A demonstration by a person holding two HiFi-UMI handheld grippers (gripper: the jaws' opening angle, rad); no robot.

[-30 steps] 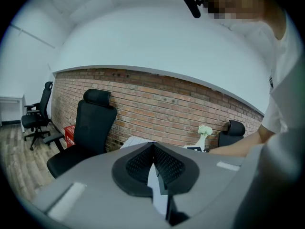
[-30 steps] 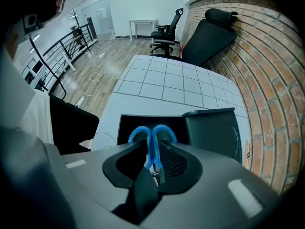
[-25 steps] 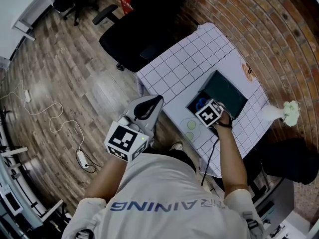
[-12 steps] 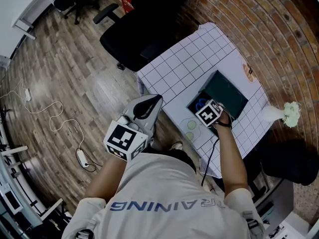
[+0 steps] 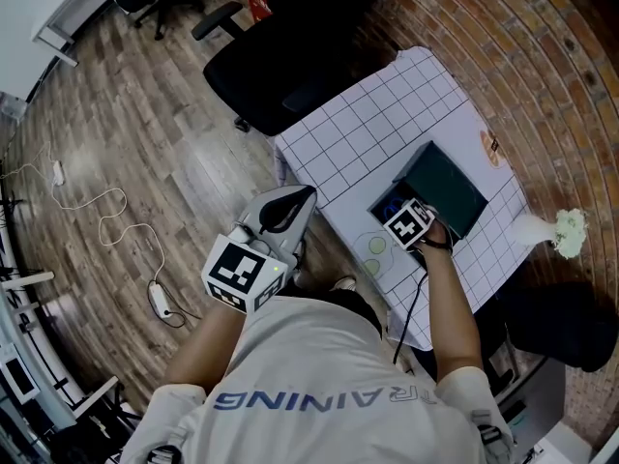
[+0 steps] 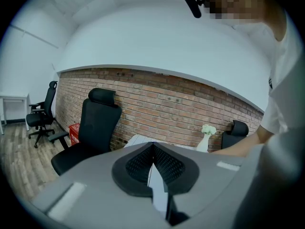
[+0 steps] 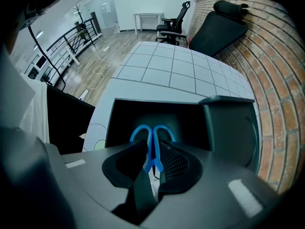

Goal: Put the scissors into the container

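Blue-handled scissors (image 7: 153,151) are clamped between the pads of my right gripper (image 7: 153,147), handles pointing forward and down into the open dark container (image 7: 121,118). The container's lid (image 7: 233,128) stands raised on its right side. In the head view the right gripper (image 5: 401,216) hovers over the container (image 5: 445,187) on the gridded table, and a bit of blue from the scissors (image 5: 390,204) shows beside it. My left gripper (image 5: 306,196) is off the table's near-left edge, over the floor, jaws shut and empty; its pads (image 6: 164,163) meet.
The white gridded tablecloth (image 5: 368,124) covers a small table against a brick wall (image 5: 522,46). A black office chair (image 5: 280,56) stands at the table's far-left side. A white vase with flowers (image 5: 556,228) sits at the right edge. Cables (image 5: 126,249) lie on the wooden floor.
Both grippers have stayed almost in place, the right one still gripping the scissors over the container. Only the head view has shifted slightly.
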